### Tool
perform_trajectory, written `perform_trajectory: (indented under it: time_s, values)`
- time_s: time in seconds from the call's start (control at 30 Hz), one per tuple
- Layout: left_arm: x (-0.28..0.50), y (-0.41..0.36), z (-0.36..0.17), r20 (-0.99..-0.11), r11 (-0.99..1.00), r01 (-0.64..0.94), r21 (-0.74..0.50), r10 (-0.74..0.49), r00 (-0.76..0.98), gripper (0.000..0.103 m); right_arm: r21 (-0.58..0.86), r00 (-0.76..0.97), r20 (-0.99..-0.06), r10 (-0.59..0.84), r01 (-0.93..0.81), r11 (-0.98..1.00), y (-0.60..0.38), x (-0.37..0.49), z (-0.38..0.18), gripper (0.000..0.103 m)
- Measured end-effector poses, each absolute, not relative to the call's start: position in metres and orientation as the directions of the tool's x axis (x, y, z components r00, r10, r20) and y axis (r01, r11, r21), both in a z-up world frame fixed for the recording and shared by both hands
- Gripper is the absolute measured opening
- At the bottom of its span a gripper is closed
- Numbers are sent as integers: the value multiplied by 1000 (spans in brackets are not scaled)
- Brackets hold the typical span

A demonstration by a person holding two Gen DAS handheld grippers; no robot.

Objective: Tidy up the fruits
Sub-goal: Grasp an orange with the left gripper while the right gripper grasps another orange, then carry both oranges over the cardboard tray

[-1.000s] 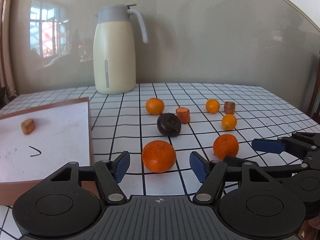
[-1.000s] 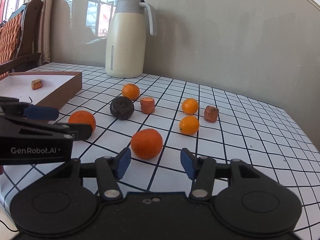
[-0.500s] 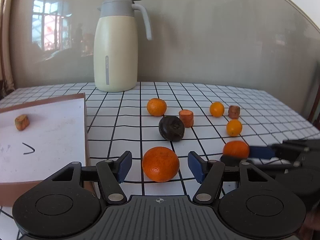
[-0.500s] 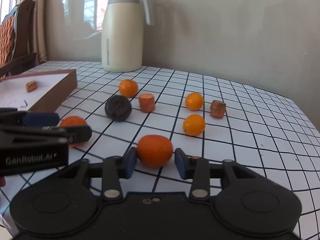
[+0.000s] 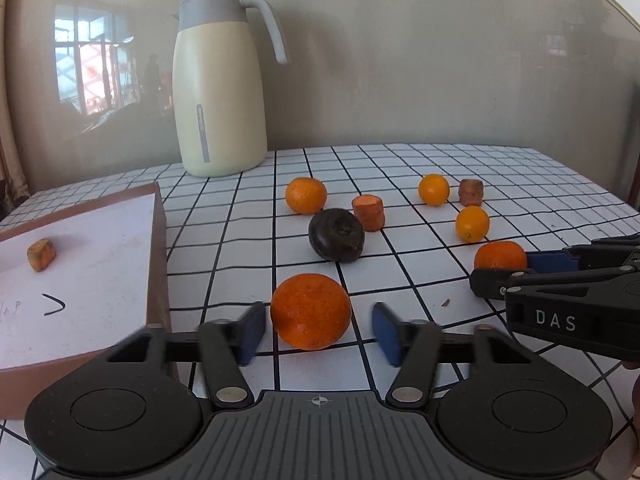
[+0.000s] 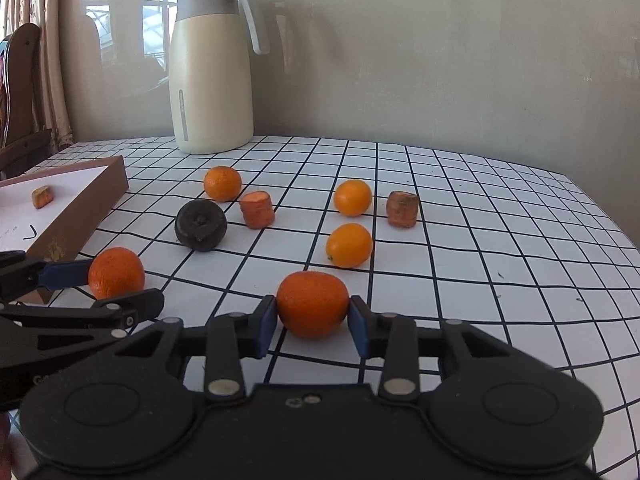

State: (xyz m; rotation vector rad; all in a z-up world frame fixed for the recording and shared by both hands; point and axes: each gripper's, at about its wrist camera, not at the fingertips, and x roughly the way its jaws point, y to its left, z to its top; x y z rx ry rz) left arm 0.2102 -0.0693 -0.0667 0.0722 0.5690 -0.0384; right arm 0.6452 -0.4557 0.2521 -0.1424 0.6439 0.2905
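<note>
My right gripper [image 6: 313, 330] is shut on a mandarin [image 6: 312, 304] low over the checked table; this mandarin also shows in the left wrist view [image 5: 500, 255] between the right gripper's fingers. My left gripper [image 5: 319, 330] is open around another mandarin [image 5: 311, 317], with gaps on both sides; it also shows in the right wrist view [image 6: 116, 272]. Farther back lie a third mandarin [image 5: 306, 195], a dark round fruit [image 5: 337, 234], two small yellow-orange fruits [image 6: 349, 245] [image 6: 353, 197] and two carrot chunks [image 6: 257, 209] [image 6: 403, 209].
A shallow brown box [image 5: 158, 240] with a white floor stands at the left and holds one carrot chunk [image 5: 41, 255]. A cream thermos jug [image 5: 218, 96] stands at the back by the wall. The table's right edge [image 6: 616, 232] is close.
My right gripper moved forward and closed on its mandarin. My left gripper moved forward so its mandarin sits between the open fingers.
</note>
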Motion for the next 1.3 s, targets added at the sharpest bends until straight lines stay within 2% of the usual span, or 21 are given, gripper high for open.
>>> perform_trajectory:
  time_s: [0.3,0.73,1.13,1.3]
  values:
    - [207,-69,-64,-537,997,72,27,-46,842,41,-51,782,-588,208,-292,955,-457,640,258,29]
    - [180,-61,-32,-462,996,92,18,-73,884,41,-62,824,-525,216,-290,955,-450,624,286,28]
    - [142,-17,0,-380,998,42,43,-22,925,41,-63,858,-443,259,-318,946,-430,603,310,29]
    - [136,6,5,-371,999,-2,46,19,928,41,-52,861,-416,294,-345,937,-418,599,318,29]
